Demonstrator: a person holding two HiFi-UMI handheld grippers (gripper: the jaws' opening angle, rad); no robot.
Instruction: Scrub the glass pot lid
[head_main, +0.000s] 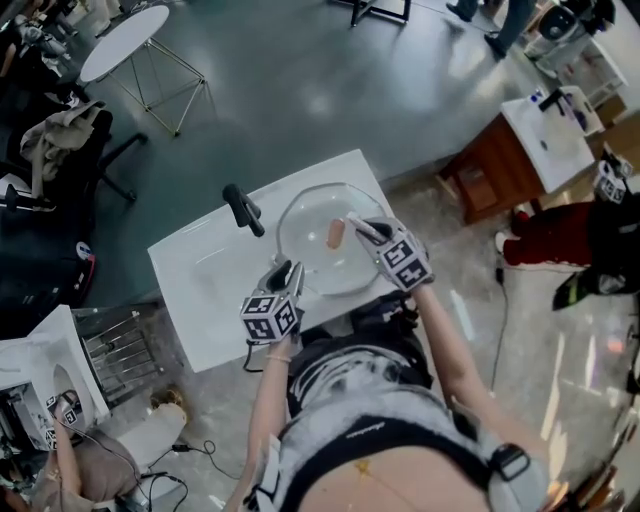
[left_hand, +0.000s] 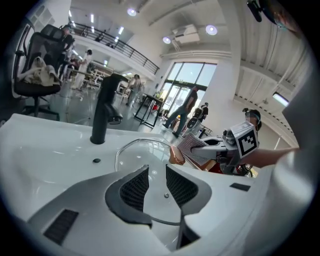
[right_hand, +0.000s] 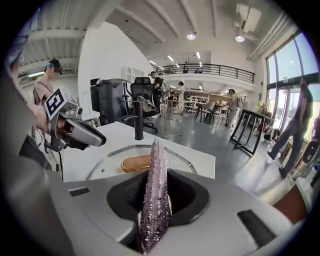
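Observation:
The glass pot lid (head_main: 310, 255) with a copper-brown knob (head_main: 335, 233) sits over the white sink (head_main: 200, 260), in front of the black faucet (head_main: 243, 208). My left gripper (head_main: 290, 272) is at the lid's near left rim. In the left gripper view the lid (left_hand: 145, 152) runs in between the jaws, and that gripper (left_hand: 156, 182) is shut on its rim. My right gripper (head_main: 365, 228) hovers over the lid beside the knob, shut on a glittery silver scrub pad (right_hand: 155, 200) that stands upright between its jaws. The knob (right_hand: 136, 163) lies just beyond the pad's tip.
A round white table (head_main: 125, 40) and a black office chair (head_main: 60, 150) stand beyond the sink on the left. A wooden cabinet with another basin (head_main: 500, 160) is at the right. A wire rack (head_main: 120, 345) is beside the sink's near left corner. Several people are in the background.

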